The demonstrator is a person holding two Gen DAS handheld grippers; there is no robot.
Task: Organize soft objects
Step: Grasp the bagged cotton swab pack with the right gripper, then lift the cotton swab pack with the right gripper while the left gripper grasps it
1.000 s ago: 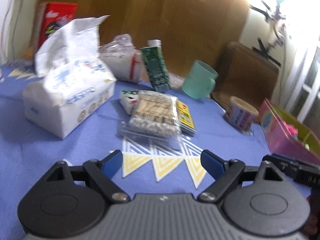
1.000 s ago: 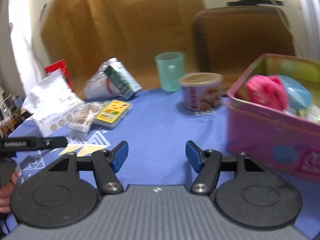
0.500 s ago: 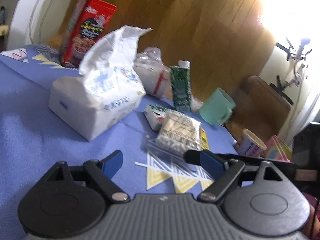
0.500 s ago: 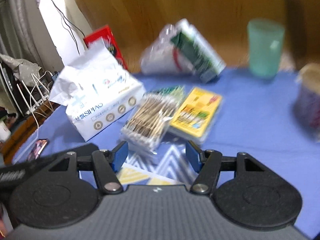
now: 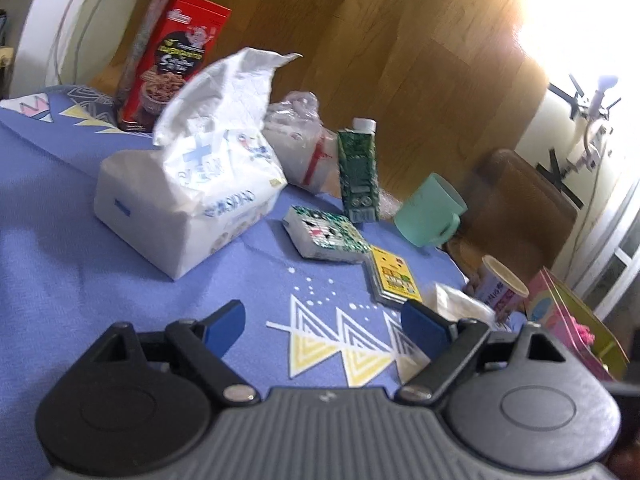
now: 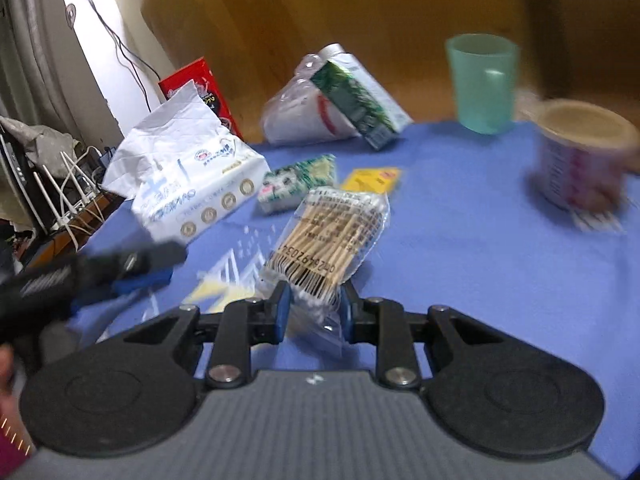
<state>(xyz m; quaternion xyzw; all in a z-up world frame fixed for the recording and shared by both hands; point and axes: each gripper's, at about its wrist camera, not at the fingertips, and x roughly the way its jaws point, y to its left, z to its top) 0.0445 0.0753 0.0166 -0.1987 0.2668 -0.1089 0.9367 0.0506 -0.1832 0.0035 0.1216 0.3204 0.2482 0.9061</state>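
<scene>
My right gripper (image 6: 312,308) has its jaws closing, and its blue pads pinch the near end of a clear bag of cotton swabs (image 6: 332,232); the bag sticks out ahead of the fingers, above the blue cloth. Left of it lies a big white tissue pack (image 6: 188,192) with a small green-and-white tissue packet (image 6: 296,182) beside it. My left gripper (image 5: 322,316) is open low over the cloth, nothing between its fingers. The tissue pack (image 5: 192,196) and the small packet (image 5: 326,236) lie ahead of it. A pale plastic packet (image 5: 460,304) shows past its right finger.
A pink box (image 5: 568,320) with soft things in it stands at the far right. On the cloth are a yellow card pack (image 5: 394,280), green carton (image 5: 358,176), mint cup (image 5: 430,216), paper cup (image 5: 500,288), red box (image 5: 168,60) and a plastic bag (image 5: 296,148).
My right gripper swung left from the pink box to the swab bag and closed on it. The bag has left its place on the cloth. The left gripper rolled slightly.
</scene>
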